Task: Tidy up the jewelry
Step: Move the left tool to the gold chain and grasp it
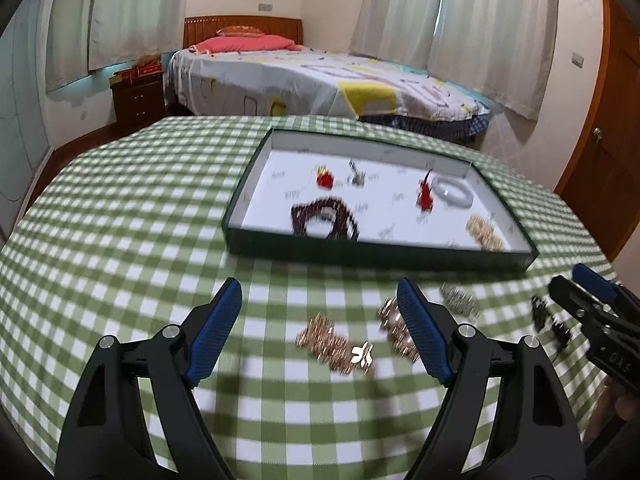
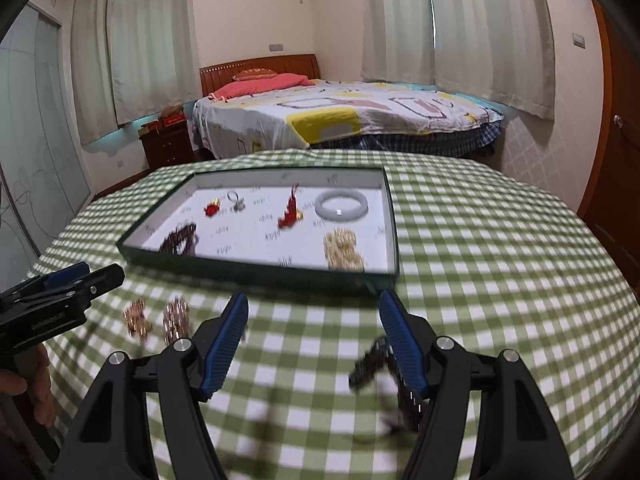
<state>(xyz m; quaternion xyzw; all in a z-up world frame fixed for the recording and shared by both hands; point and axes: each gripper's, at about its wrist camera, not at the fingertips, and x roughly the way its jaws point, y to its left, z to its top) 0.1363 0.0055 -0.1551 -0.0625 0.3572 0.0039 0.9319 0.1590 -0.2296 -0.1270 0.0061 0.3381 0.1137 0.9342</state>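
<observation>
Green checked tablecloth [image 1: 140, 208], bed [image 1: 320, 76] behind, both tools [image 1: 320, 320] [image 2: 314, 328] gaping, empty.

A green-and-white checked tablecloth [image 2: 480, 280] fills the foreground. Beyond it stands a wooden-headboard bed [image 2: 340, 120] with a patterned sheet; on it a pink pillow [image 2: 260, 84], left of it a dark wooden nightstand [image 2: 168, 146], behind it pale curtains [image 2: 460, 20].

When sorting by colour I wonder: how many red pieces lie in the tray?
2. One red charm lies back left in the tray, beside a silver ring; the other lies mid-tray, left of the white bangle. None looks hidden.
</observation>
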